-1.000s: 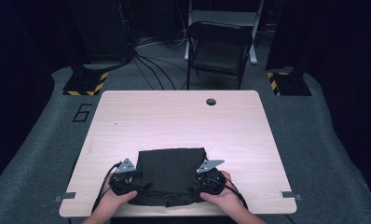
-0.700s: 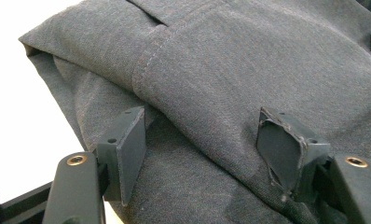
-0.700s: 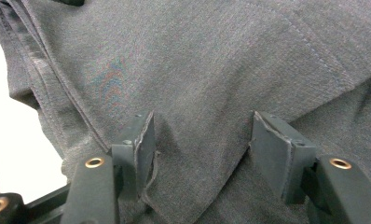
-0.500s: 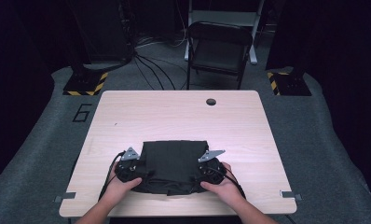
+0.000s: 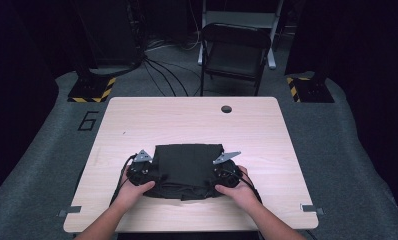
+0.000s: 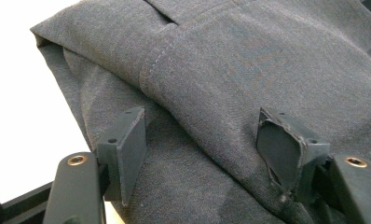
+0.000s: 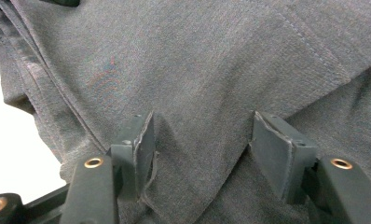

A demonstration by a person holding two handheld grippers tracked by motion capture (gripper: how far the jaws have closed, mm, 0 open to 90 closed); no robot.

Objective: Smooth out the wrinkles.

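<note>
At the near edge of the table [image 5: 287, 150], the person's forearms come in from below; the left hand [image 5: 132, 192] holds the left gripper [image 5: 146, 167] at the left flank of a dark folded garment [image 5: 187, 167], and the right hand [image 5: 239, 192] holds the right gripper [image 5: 222, 167] at its right flank; each gripper carries a grey three-cornered plate on top, and a black cable loops down from each toward the table's near edge; the garment lies flat on the near half of the wooden top, roughly centred between the two hands, its far edge straight and its near edge uneven

In the left gripper view the jaws stand wide apart with grey cloth [image 6: 211, 93] spread between and beneath them; a stitched seam runs across a raised fold just ahead of the pads [image 6: 127, 149]; the pads do not press together on anything that can be seen, and the pale table top shows to the left; in the right gripper view the jaws likewise stand apart over the cloth [image 7: 197, 70], a diagonal fold running down between them; whether the pads [image 7: 144, 149] pinch a layer underneath cannot be told

Farther off, the bare table top carries a round cable hole [image 5: 226, 108] near its far edge; beyond the table stands a dark folding chair [image 5: 232, 55] on the grey floor, with yellow-and-black striped stand bases [image 5: 92, 89] at either side
</note>
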